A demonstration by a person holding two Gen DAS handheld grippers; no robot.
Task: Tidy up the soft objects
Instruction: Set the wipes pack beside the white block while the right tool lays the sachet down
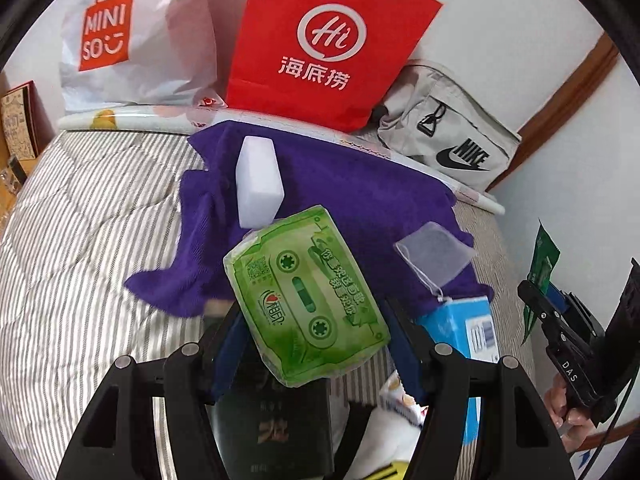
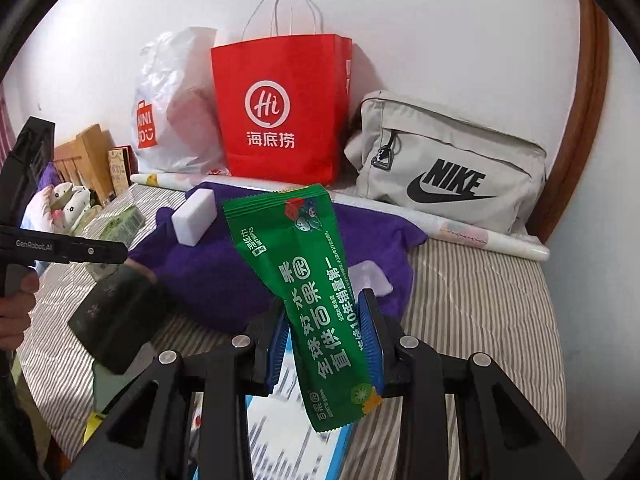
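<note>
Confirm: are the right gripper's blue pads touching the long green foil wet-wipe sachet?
Touching. The right wrist view shows the right gripper with both blue pads pressed against the sides of the green foil wet-wipe sachet, which hangs clear of the bed.

Green cassette-print tissue pack (image 1: 306, 294) and dark-green wet-wipe sachet (image 2: 316, 280), both aloft above purple towel (image 1: 340, 196)

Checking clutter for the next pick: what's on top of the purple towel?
On the purple towel: a white sponge block and a small translucent mesh pouch. The held green tissue pack hides the towel's near part, so anything there is unseen.
</note>
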